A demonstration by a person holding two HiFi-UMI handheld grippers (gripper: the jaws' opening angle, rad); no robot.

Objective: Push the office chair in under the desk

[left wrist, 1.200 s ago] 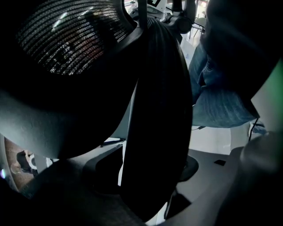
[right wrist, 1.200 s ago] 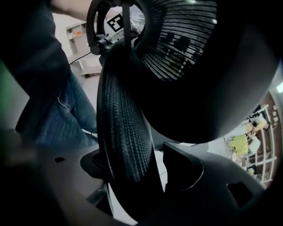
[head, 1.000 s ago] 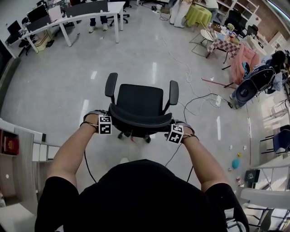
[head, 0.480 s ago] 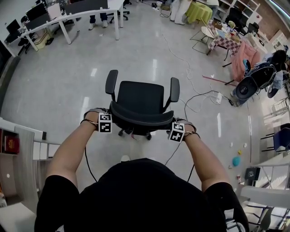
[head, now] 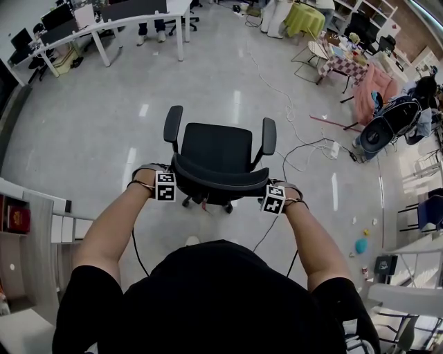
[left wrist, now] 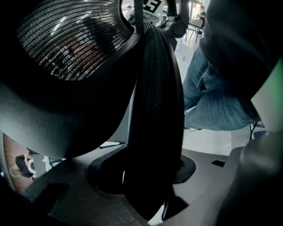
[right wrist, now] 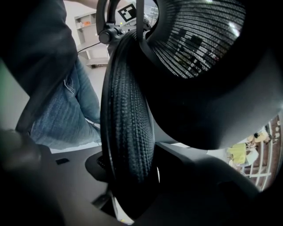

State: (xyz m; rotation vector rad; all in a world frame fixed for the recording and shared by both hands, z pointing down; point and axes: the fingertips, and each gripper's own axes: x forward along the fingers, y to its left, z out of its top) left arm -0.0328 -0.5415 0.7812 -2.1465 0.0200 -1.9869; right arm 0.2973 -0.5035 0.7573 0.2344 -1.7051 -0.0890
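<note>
A black office chair (head: 214, 148) with two armrests stands on the grey floor, facing away from me. Its mesh backrest (head: 218, 181) is nearest me. My left gripper (head: 172, 184) points down on the top rim's left end and my right gripper (head: 267, 195) on its right end. Both pairs of jaws have just been closing with the rim between them. In the left gripper view the backrest rim (left wrist: 154, 110) fills the left gripper (left wrist: 150, 176). In the right gripper view the backrest rim (right wrist: 126, 110) likewise fills the right gripper (right wrist: 132, 176). White desks (head: 138, 17) stand far ahead.
Cables (head: 304, 148) trail over the floor right of the chair. A round fan (head: 379, 135) and cloth-covered tables (head: 346, 66) stand at the right. Grey shelving (head: 28, 228) is close on my left. My jeans (left wrist: 212, 106) show behind the backrest.
Both grippers stay at the backrest's top rim. The chair and the marker cubes sit only slightly differently in the head view.
</note>
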